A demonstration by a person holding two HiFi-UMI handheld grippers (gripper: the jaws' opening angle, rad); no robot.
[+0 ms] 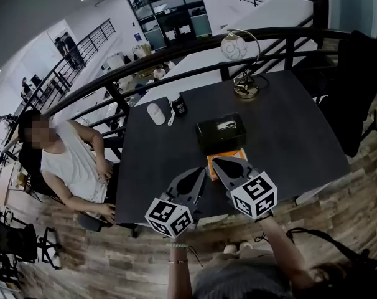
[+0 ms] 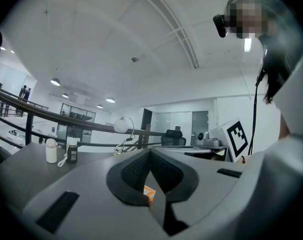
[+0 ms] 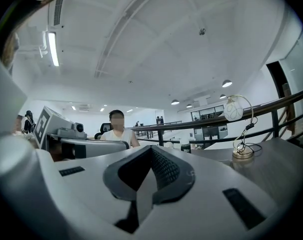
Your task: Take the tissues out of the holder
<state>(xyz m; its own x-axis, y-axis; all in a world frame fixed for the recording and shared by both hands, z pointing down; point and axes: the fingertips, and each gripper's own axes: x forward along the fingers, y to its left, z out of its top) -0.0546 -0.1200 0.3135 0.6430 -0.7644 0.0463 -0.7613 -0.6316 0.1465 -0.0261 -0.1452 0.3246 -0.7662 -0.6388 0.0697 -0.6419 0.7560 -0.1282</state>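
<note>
Where railing (image 1: 300, 32) curves, dark table (image 1: 288, 123) bears holder (image 1: 221, 134).

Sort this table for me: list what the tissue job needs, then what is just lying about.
For the job:
- tissue holder
- tissues
- left gripper, jaws together, empty
- right gripper, jaws together, empty

Lying about:
- orange item
- lamp
- white bottle
- black can
</note>
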